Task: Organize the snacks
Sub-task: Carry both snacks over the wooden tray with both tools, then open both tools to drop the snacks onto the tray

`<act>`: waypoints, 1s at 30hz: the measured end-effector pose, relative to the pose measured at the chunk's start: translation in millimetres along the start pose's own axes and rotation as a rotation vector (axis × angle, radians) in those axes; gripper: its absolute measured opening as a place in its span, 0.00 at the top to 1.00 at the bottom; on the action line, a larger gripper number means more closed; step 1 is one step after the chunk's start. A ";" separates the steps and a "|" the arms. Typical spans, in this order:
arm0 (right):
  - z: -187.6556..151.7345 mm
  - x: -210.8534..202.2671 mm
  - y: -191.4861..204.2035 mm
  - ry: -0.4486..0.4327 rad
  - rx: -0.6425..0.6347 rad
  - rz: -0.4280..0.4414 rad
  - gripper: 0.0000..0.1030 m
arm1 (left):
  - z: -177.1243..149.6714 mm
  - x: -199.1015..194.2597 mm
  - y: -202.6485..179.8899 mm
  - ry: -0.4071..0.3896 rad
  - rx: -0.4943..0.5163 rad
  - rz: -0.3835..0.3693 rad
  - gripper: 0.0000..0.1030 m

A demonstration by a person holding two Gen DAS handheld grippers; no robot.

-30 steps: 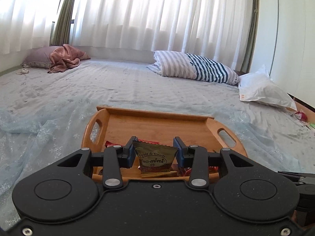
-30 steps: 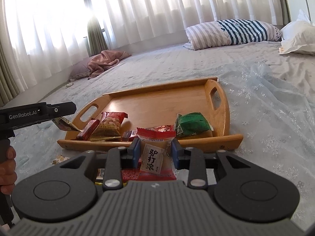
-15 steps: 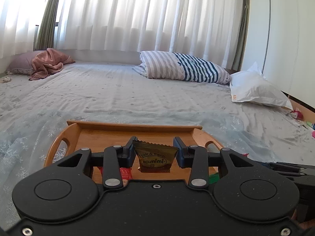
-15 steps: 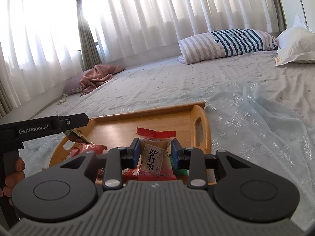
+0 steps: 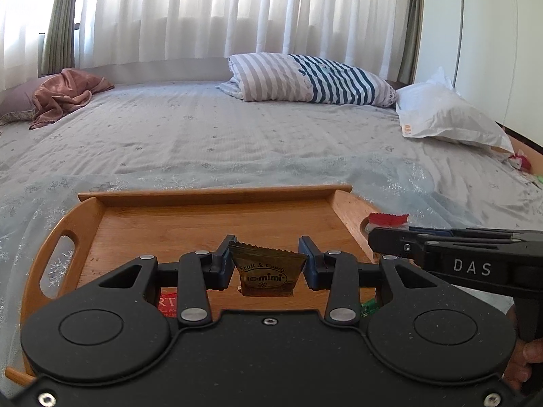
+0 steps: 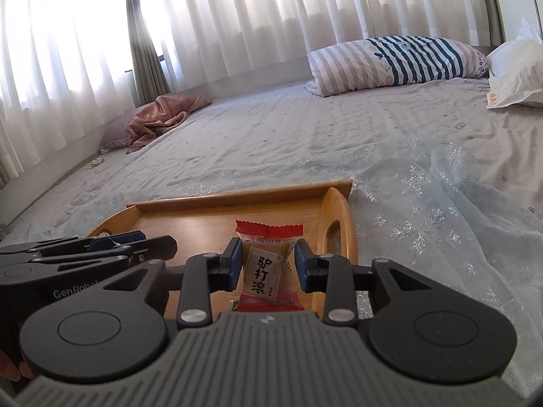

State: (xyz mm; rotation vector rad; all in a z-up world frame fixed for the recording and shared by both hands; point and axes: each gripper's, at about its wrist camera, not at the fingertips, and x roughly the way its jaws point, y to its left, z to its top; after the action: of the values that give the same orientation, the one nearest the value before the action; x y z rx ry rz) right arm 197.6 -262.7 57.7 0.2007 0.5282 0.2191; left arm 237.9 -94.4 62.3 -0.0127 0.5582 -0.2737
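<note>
Daylight pours through the white curtains (image 6: 271,17) behind the bed (image 5: 237,142), and the room is bright. At upper left in the right wrist view the curtains burn out to pure white. The bedspread is evenly lit with soft, faint shadows in its folds. Both views are sharp in the middle. Fisheye distortion bends the curtain folds and wall edges, and the corners go dark.

The left gripper (image 5: 268,264) pinches a gold-brown crinkle-edged foil candy packet (image 5: 266,273) between its blue pads, above the rectangular wooden handled tray (image 5: 217,217). Just to its right, the right gripper (image 5: 383,234) clamps a red-topped snack wrapper (image 5: 387,218) over the tray's right handle.
</note>
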 end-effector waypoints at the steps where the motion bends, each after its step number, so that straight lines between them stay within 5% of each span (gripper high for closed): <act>1: 0.7 4.0 -1.1 0.006 0.002 0.003 0.64 | -0.5 3.8 -0.8 0.012 0.005 -0.003 0.63; 25: -3.9 33.9 -13.6 0.046 0.031 -0.006 0.71 | -9.0 47.6 -7.5 0.099 0.027 0.010 0.63; 30: -6.8 35.1 -16.7 0.050 0.045 0.002 0.69 | -10.9 47.2 -10.5 0.108 0.040 0.015 0.55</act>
State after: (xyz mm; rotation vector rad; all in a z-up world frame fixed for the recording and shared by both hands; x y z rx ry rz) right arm 226.2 -268.7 31.2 0.2398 0.5826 0.2149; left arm 267.9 -116.1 29.4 0.0453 0.6599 -0.2719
